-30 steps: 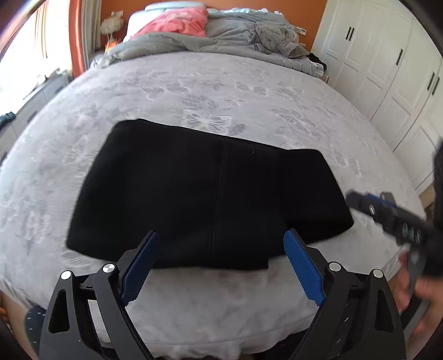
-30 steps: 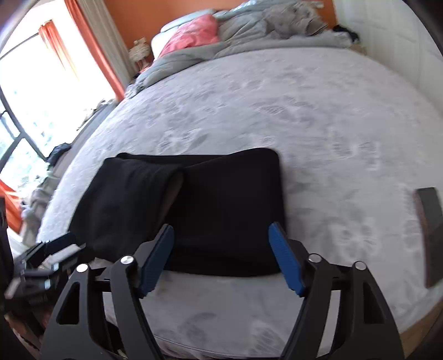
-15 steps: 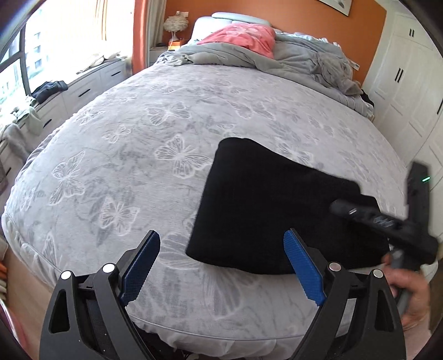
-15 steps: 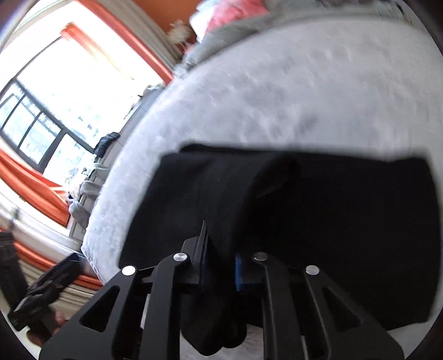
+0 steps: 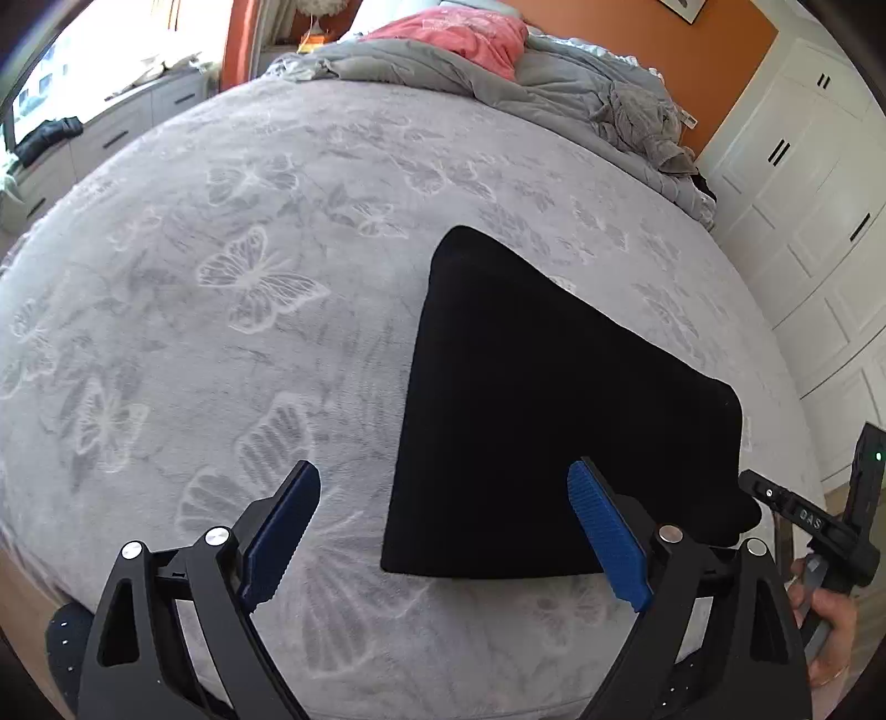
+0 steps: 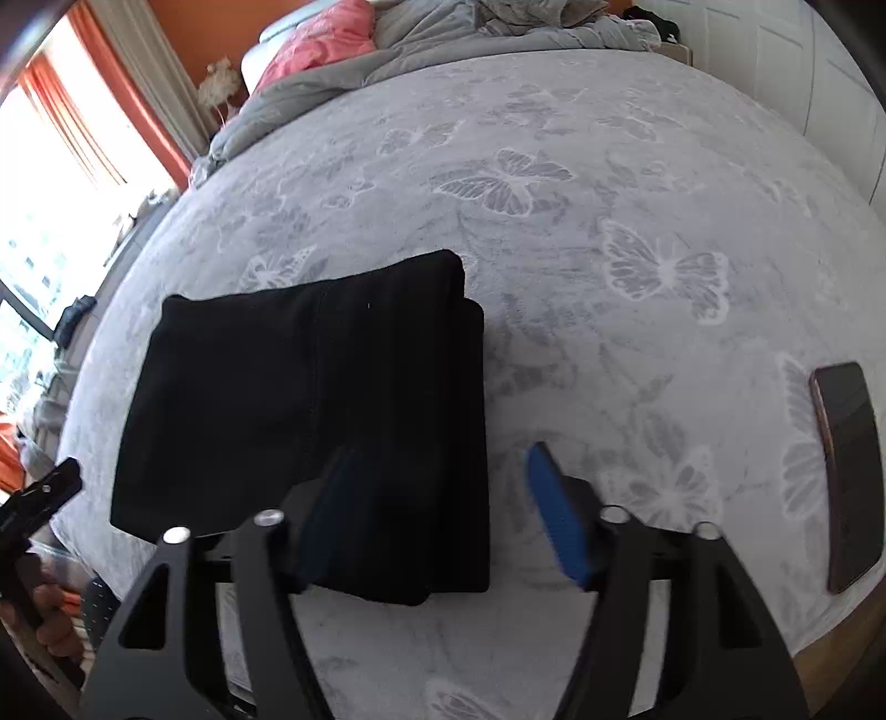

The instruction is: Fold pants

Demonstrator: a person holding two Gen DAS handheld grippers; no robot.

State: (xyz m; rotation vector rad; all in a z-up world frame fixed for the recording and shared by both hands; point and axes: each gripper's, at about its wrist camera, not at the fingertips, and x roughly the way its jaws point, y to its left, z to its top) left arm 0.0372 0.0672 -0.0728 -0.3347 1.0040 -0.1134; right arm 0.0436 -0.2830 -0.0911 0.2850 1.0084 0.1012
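The black pants lie flat on the grey butterfly bedspread, folded into a compact stack of layers. My left gripper hovers open over the near left corner of the stack, nothing between its blue pads. My right gripper is above the stack's near right edge. Its jaws are opening and blurred; the cloth's edge lies beneath them, and the pads do not press on it. Each gripper shows in the other's view: the right gripper in a hand, the left gripper at the left edge.
A dark phone lies on the bed to the right of the pants. A rumpled grey duvet and a pink pillow sit at the head. White wardrobe doors stand to the right, a window and drawers to the left.
The right gripper, shut on a lifted fold of the pants half a second ago, has let go and opened; the wide pants now lie folded over. The left gripper has shifted left.
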